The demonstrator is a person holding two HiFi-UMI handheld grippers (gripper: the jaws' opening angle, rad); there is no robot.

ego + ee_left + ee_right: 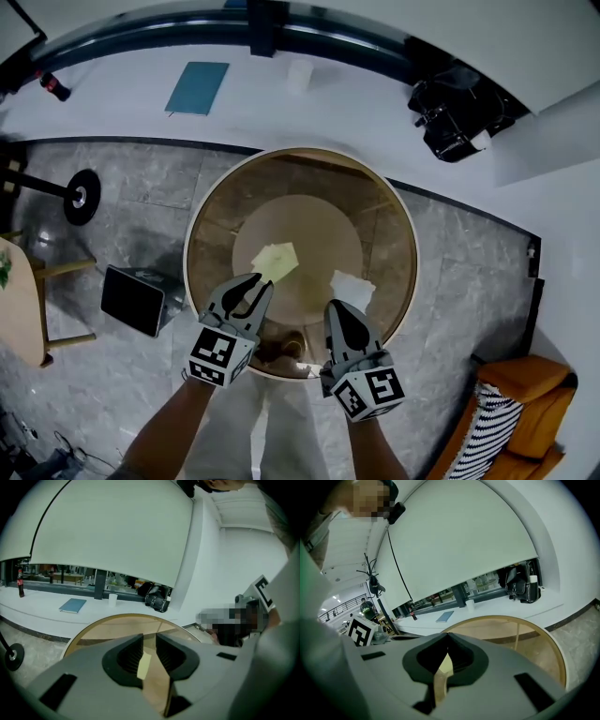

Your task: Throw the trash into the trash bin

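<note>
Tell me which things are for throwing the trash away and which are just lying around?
For the job: yellow paper, white crumpled paper, left hand-held gripper, right hand-held gripper, and the dark box on the floor, maybe the bin.
Just lying about: blue book, white cup, black bag, bottle, orange chair.

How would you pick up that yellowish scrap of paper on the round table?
Probably its near edge, approached low from the person's side with the left gripper: the yellowish paper looks almost flat on the table, so an edge is all that jaws could pinch.
</note>
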